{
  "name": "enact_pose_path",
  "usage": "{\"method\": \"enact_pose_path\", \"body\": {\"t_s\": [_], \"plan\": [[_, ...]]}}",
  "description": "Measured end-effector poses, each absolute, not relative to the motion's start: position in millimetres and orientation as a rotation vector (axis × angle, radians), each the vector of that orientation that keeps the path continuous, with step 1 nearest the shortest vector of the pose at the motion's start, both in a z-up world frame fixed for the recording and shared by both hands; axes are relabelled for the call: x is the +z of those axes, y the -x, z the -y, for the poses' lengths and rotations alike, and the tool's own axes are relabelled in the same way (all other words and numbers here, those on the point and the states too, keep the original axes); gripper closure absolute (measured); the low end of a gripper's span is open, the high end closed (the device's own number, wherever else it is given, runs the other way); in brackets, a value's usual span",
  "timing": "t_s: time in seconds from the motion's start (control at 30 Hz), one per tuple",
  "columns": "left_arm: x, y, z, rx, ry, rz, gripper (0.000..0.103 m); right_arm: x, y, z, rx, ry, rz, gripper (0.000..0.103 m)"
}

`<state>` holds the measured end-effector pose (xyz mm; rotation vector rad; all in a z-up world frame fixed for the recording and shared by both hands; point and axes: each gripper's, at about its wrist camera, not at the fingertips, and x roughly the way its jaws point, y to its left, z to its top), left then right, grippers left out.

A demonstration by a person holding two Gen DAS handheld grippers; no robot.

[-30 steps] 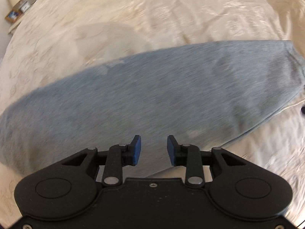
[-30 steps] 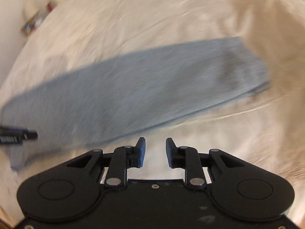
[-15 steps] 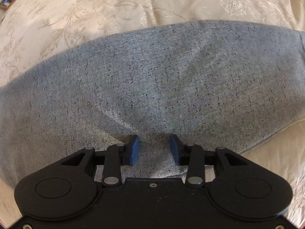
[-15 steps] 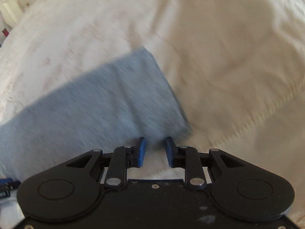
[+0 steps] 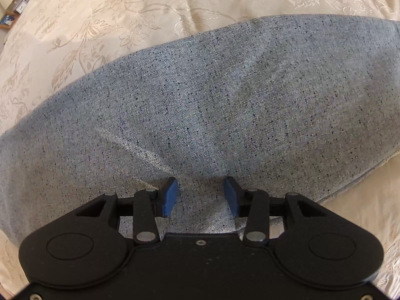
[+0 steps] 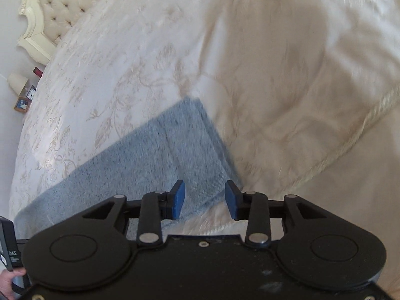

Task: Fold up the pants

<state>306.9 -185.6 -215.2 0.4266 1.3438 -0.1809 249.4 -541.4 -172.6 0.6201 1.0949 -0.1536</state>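
Grey-blue speckled pants (image 5: 212,105) lie flat across a cream embroidered bedspread (image 5: 100,25), folded lengthwise into a long band. My left gripper (image 5: 201,197) hovers close over the near edge of the cloth, jaws opening, fabric seen beneath the gap but not pinched. In the right wrist view the pants' end (image 6: 175,150) with its hem lies at the lower middle. My right gripper (image 6: 205,200) sits over that end's near corner, jaws opening, blue pads apart with cloth under them and nothing gripped.
A tufted cream headboard (image 6: 57,7) stands at the upper left. A bedside table with a lamp (image 6: 17,82) and small frames (image 6: 22,103) is at the left edge. The bedspread's corded seam (image 6: 350,147) runs on the right. The other gripper's body (image 6: 7,247) shows at the lower left.
The left gripper came down closer to the pants and its jaws widened. The right gripper swept along the pants to the hem end and its jaws spread.
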Motion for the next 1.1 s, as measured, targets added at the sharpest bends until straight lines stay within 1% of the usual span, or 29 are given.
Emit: {"method": "enact_pose_path", "body": {"t_s": [0.17, 0.27, 0.5, 0.57, 0.67, 0.7, 0.8, 1.07, 1.1], "plan": [[-215.7, -308.5, 179.0, -0.199, -0.392, -1.350, 0.052, -194.0, -225.6, 525.1, -0.204, -0.663, -1.081, 0.064], [-216.2, -310.6, 173.3, -0.206, -0.385, -1.352, 0.052, -201.5, -216.0, 529.1, -0.236, -0.765, -1.030, 0.064], [-212.2, -306.8, 175.9, -0.207, -0.400, -1.345, 0.052, -218.1, -242.9, 543.3, -0.296, -0.868, -0.959, 0.064], [-211.9, -306.3, 175.6, -0.210, -0.397, -1.344, 0.052, -220.2, -248.1, 544.7, -0.299, -0.876, -0.960, 0.064], [-209.8, -305.1, 175.6, -0.211, -0.391, -1.342, 0.052, -217.0, -236.7, 541.8, -0.318, -0.910, -0.949, 0.064], [-209.9, -305.5, 175.3, -0.212, -0.393, -1.341, 0.052, -214.4, -227.6, 541.3, -0.323, -0.915, -0.946, 0.066], [-211.8, -305.4, 174.2, -0.217, -0.392, -1.341, 0.052, -218.0, -216.1, 537.9, -0.323, -0.923, -0.929, 0.066], [-204.2, -303.8, 175.2, -0.242, -0.407, -1.327, 0.052, -229.7, -254.3, 551.2, -0.326, -0.977, -0.887, 0.066], [-199.5, -304.2, 176.1, -0.242, -0.410, -1.327, 0.054, -227.3, -256.0, 550.9, -0.322, -0.964, -0.885, 0.070]]}}
